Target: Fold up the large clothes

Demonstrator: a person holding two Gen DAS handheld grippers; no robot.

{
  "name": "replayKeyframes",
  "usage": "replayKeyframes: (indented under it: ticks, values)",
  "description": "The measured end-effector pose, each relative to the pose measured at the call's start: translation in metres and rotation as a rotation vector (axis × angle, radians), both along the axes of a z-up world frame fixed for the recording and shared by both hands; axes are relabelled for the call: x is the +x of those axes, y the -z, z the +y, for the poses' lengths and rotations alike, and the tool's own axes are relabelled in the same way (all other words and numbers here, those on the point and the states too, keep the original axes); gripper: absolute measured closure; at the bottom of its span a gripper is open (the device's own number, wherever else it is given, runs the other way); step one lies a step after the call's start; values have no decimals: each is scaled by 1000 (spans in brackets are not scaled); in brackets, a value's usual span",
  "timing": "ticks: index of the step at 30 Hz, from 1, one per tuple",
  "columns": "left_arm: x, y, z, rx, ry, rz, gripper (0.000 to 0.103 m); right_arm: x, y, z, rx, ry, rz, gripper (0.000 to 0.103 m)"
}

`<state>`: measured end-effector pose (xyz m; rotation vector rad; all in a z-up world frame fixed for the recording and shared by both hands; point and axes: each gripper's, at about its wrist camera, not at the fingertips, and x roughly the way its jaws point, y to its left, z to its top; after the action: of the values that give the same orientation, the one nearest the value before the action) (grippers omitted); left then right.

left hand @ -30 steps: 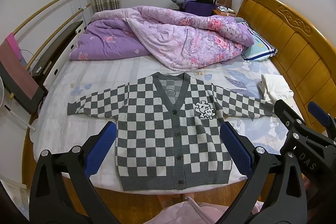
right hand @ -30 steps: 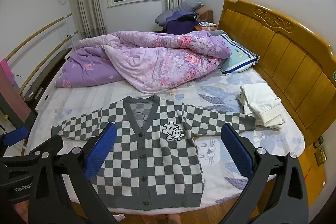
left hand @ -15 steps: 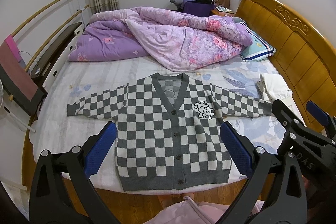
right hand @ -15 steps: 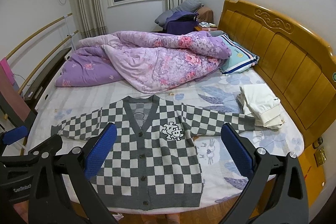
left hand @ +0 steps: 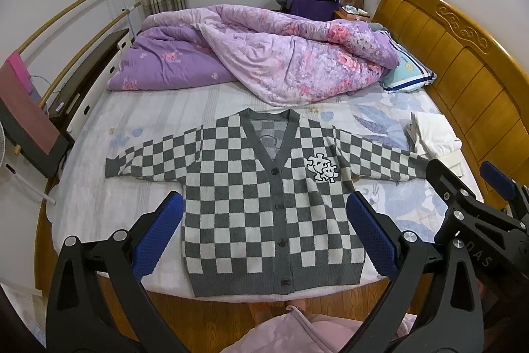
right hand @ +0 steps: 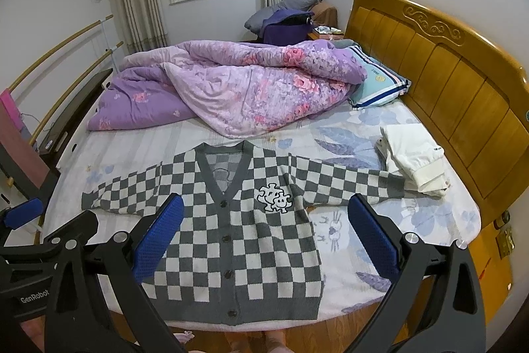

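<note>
A grey-and-white checked cardigan (left hand: 264, 187) (right hand: 238, 240) lies flat and buttoned on the bed, front up, both sleeves spread sideways and its hem at the near edge of the mattress. My left gripper (left hand: 264, 230) hangs open above the lower half of the cardigan, holding nothing. My right gripper (right hand: 264, 237) is open too, above the cardigan's right side, and it shows at the right edge of the left wrist view. Both sets of blue pads are wide apart and clear of the fabric.
A crumpled purple floral duvet (left hand: 264, 55) fills the far half of the bed. A folded white garment (right hand: 413, 161) lies by the wooden headboard (right hand: 446, 81), touching the right cuff. A striped pillow (right hand: 377, 81) sits behind it. Wooden floor runs below the mattress edge.
Both views have shifted only slightly; the cardigan lies as before and both grippers stay open.
</note>
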<state>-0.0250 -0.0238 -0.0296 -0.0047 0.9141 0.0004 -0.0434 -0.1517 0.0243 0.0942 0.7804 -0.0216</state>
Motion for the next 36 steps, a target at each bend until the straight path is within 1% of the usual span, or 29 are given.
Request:
replayKeyframes:
  ticks: [5,15,18,22,27,28,30,36]
  values:
    - [-3,5,2,-5,-1,7,4,1,1,3,-2,-3,12,7]
    - [0,5,5,-3,-1,8,4,-4,9,8,-4,-8,15,7]
    - [-10,17,12,-8,-15,16,4,-5,14,12,-14,-17,22,7]
    - [-21,31,18,-19,-47,36,4,-2,18,16,-6,-50,48,7]
    - [-18,23,27,-33,-91,69,4,10,16,19,16,-105,72,7]
    - [-25,26,30,-35,-111,75,4,11,17,20,20,-119,76,7]
    - [-10,15,33,-40,-128,90,4,18,16,22,24,-146,88,7]
    - [-15,9,40,-60,-199,108,4,31,17,33,44,-240,113,7]
